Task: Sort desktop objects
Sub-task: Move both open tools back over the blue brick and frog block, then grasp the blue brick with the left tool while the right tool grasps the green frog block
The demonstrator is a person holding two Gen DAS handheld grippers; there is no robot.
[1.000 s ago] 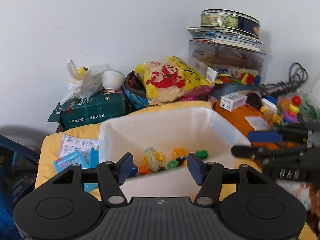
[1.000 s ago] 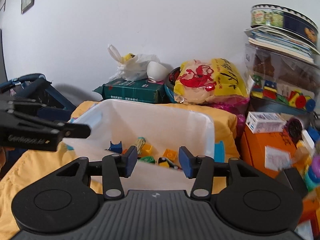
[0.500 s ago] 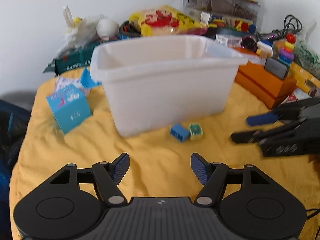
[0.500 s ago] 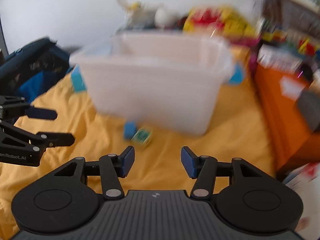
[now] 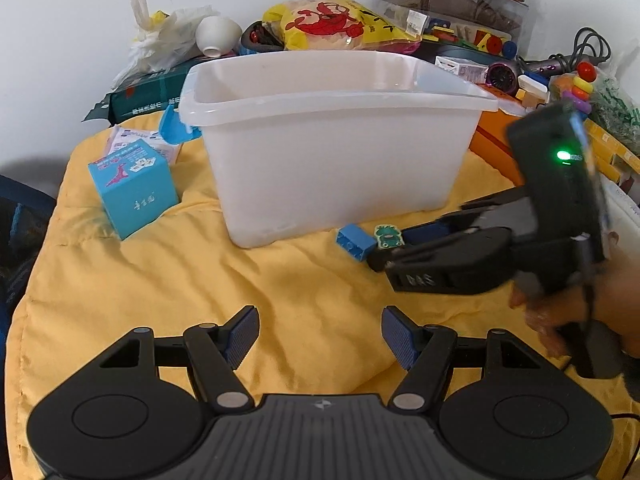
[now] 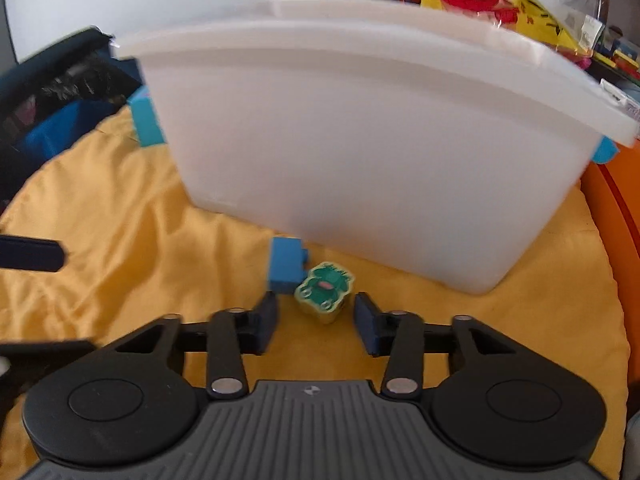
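The right gripper point(image 6: 316, 322) sits low in the middle of its own view, its jaws closing around a small yellow block with a green frog face point(image 6: 325, 291); the pads flank the block but do not press on it yet. A blue brick point(image 6: 286, 266) lies touching the frog block on its upper left, both on the yellow cloth point(image 6: 120, 240) just in front of the white bin point(image 6: 360, 152).

The likely trouble is that the left pad may catch the blue brick as the jaws come together, nudging it or wedging both pieces. The soft, wrinkled cloth could also let the block tip or slide out of a shallow pinch.

The left gripper point(image 5: 320, 336) hangs at the bottom centre of its view, jaws wide apart over bare cloth, holding nothing.

The left view alone shows the right gripper from the side with the hand point(image 5: 560, 320) behind it, at the right edge, plus a light-blue box point(image 5: 134, 188) left of the bin and clutter along the wall. Only the right view shows the gap between pads and block.
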